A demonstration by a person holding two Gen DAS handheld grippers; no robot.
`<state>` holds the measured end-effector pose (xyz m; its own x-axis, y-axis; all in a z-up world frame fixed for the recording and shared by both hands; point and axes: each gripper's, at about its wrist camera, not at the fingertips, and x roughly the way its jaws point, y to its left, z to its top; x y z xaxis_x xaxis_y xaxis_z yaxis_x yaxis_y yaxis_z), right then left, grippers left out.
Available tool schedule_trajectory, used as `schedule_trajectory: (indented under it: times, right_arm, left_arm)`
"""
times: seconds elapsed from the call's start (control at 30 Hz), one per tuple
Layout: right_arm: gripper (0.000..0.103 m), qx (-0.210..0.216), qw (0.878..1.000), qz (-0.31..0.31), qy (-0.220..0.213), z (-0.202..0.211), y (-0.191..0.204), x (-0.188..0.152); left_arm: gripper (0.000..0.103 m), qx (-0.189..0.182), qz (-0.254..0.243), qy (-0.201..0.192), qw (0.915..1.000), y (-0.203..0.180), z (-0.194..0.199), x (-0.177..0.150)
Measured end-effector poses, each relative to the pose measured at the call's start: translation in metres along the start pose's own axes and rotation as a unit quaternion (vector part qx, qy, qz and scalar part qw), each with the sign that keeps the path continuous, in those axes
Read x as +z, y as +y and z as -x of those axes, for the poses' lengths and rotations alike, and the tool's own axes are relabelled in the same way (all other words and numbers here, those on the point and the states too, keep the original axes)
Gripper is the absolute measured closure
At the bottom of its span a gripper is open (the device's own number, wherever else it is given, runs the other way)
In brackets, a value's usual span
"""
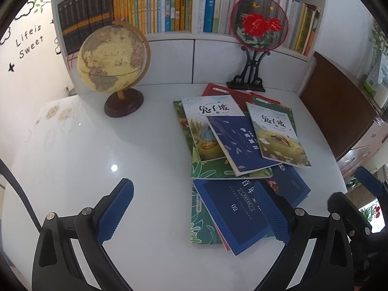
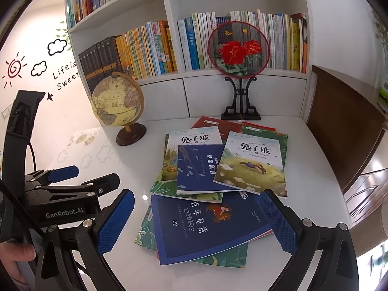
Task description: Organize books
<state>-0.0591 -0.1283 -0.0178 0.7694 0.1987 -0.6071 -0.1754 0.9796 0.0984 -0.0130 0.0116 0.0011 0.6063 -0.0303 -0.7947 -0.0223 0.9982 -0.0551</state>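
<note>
Both grippers, left gripper (image 1: 194, 211) and right gripper (image 2: 197, 220), hover with fingers spread wide, holding nothing, above scattered books (image 2: 206, 228) on the white surface (image 1: 97, 157); globe (image 1: 111, 58) at eleven o'clock.

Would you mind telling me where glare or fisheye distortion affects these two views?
Left wrist view: a small bright glare spot on the glossy white table, ahead of the left gripper; the white bookshelf bows into a curve. Right wrist view: a smaller glare spot near the scattered paperback books; dark vignette at the corners.
</note>
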Motion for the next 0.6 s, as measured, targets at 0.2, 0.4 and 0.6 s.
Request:
schedule_trajectory:
  times: [0.2,0.4,0.6]
  right_arm:
    - [0.000,-0.001,1.000,-0.015,0.001,0.0021,-0.0052,-0.0021]
    - [0.000,-0.005,1.000,-0.016,-0.002,0.0046,-0.0052,-0.0029]
    - [0.000,-0.006,1.000,-0.012,-0.003,0.0046,-0.0045,-0.0028]
  left_arm:
    - [0.004,-0.001,0.004,0.002,1.0000,0.0013,-0.0020,0.0020]
    - [0.004,0.004,-0.001,-0.003,1.0000,0.0010,-0.0002,0.0045]
    - [0.004,0.011,-0.004,-0.008,0.9999,0.0013,0.0015,0.0053]
